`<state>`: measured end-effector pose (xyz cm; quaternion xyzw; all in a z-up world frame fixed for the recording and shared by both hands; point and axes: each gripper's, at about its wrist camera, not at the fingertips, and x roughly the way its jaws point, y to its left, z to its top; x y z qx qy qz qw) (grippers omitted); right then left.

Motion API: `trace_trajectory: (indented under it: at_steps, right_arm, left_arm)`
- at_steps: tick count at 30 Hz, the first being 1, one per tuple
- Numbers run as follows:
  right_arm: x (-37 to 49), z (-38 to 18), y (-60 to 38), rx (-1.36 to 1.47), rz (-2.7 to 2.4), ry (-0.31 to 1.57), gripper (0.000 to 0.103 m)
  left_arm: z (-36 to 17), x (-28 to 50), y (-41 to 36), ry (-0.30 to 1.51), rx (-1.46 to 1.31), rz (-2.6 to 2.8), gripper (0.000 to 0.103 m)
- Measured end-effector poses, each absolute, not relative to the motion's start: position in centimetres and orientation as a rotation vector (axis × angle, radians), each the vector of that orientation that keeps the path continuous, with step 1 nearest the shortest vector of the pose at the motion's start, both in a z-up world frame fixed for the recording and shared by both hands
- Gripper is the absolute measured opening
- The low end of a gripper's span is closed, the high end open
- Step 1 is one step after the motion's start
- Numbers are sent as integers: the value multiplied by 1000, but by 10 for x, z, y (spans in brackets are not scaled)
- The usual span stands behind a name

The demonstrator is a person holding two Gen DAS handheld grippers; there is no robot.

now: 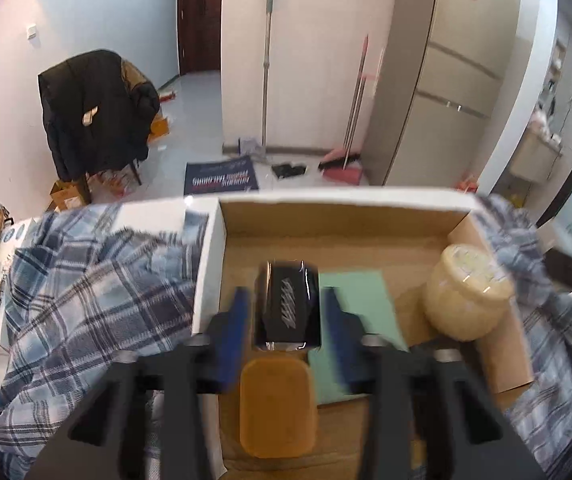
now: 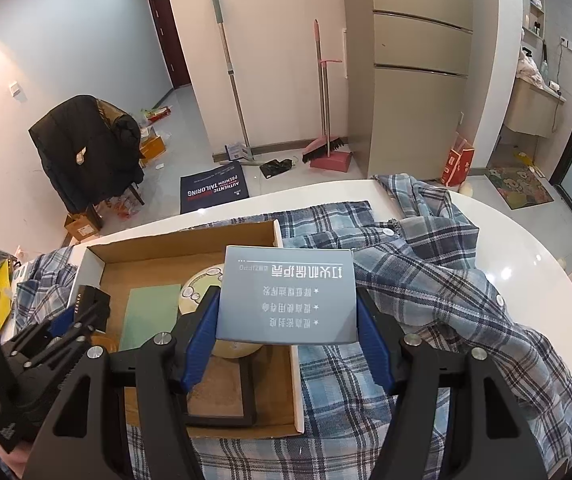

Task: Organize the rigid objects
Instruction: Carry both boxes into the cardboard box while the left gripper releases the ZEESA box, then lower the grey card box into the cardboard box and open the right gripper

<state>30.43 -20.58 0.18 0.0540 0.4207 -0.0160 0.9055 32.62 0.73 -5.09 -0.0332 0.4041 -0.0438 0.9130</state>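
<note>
Even indoor light, fisheye-bent edges with dark corners; left wrist view motion-blurred.

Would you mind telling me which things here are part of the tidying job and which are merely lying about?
Part of the job:
- cardboard box
- black box, between the left gripper jaws
- grey carton, held by the right gripper
- cream jar
- green card
- amber pad

Lying about:
- plaid shirt
- broom
- jacket on chair

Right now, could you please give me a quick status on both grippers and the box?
Left gripper open around black case. Right gripper shut on grey carton, over cardboard box. Jar below.
</note>
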Motion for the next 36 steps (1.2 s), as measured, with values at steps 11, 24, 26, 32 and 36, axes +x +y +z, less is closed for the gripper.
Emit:
trace_trajectory:
  at_steps: [11,24,26,32,36]
  right_arm:
    - [297,16,-203,109,-15,831,63]
    - [302,23,-142,87,139,849,63]
    - [312,7,-126,79,186,916,63]
    - [331,-27,-88,53,222,1023,63]
    - [344,-40,-88,98,174,1055,63]
  left_arm:
    - [12,290,33,592,-152,-27,82]
    - [49,265,74,416,-246,28,103]
    - [42,270,88,443,-313,27,103]
    - [19,283,108,522,-379,51,103]
    - [10,286,111,560,-417,79,103]
